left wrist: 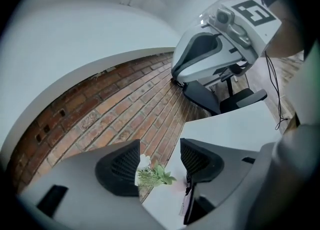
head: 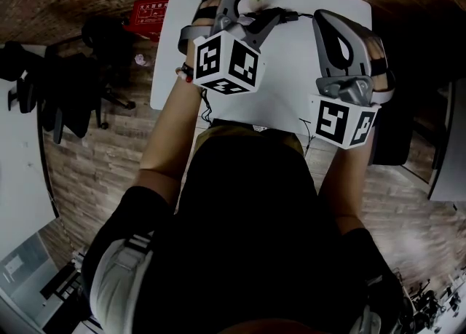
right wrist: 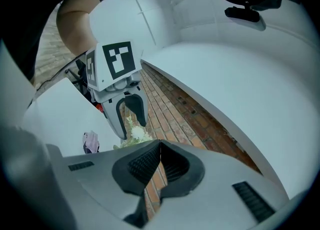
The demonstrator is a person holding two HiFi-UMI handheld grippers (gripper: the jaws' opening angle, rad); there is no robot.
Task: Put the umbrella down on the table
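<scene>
Black and slim, the umbrella (head: 282,14) lies on the white bench (head: 291,70) below the left gripper (left wrist: 160,166), whose jaws stand apart with nothing between them, while the right gripper (right wrist: 159,163) hovers alongside, jaws closed and empty.

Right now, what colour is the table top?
White. The table is plain white, and it shows best in the head view.

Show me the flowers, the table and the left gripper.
flowers (left wrist: 155,176), left gripper view, on the green leaves.
table (head: 300,57), head view, on the bare white top.
left gripper (left wrist: 160,156), left gripper view, midway between its open jaws.
</scene>
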